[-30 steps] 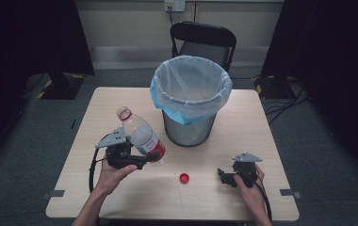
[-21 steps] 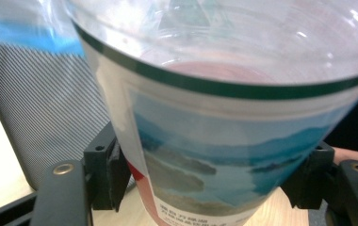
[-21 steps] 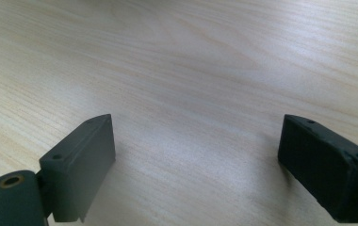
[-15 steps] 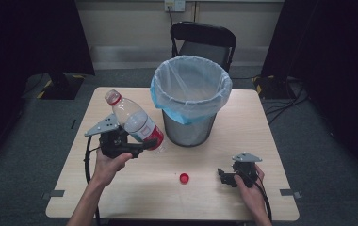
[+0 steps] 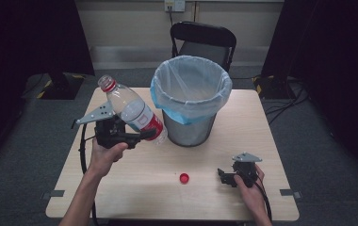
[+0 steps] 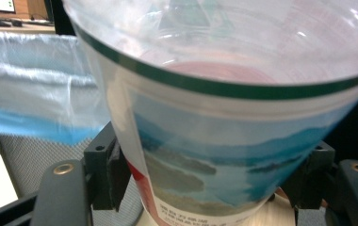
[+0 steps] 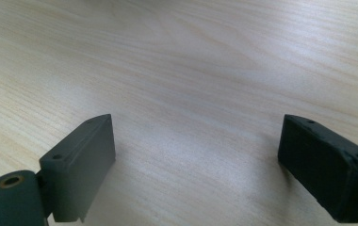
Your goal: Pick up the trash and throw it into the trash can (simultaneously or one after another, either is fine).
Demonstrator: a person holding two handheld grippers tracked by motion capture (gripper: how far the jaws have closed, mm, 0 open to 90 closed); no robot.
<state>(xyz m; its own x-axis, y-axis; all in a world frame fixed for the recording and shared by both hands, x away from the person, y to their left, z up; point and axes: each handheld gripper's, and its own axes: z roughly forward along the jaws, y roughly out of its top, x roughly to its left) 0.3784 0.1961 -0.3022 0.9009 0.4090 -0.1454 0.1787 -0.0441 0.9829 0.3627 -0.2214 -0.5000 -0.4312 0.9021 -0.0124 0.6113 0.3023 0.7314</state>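
Left gripper [image 5: 144, 135] raised above table, jaws clamped on bottle [image 5: 132, 111]; right gripper [image 5: 224, 176] low, jaws spread wide, empty.

The table [image 5: 120, 188] was pale wood with a fine straight grain and a matt finish. The bottle [image 5: 132, 110] was clear glossy plastic, its printed label [image 6: 215, 155] smooth and shiny. The bin [image 5: 189, 129] was grey wire mesh lined with a thin, crinkled, translucent blue plastic bag [image 5: 167, 101]. The right gripper [image 7: 196, 160] had matt black jaws.
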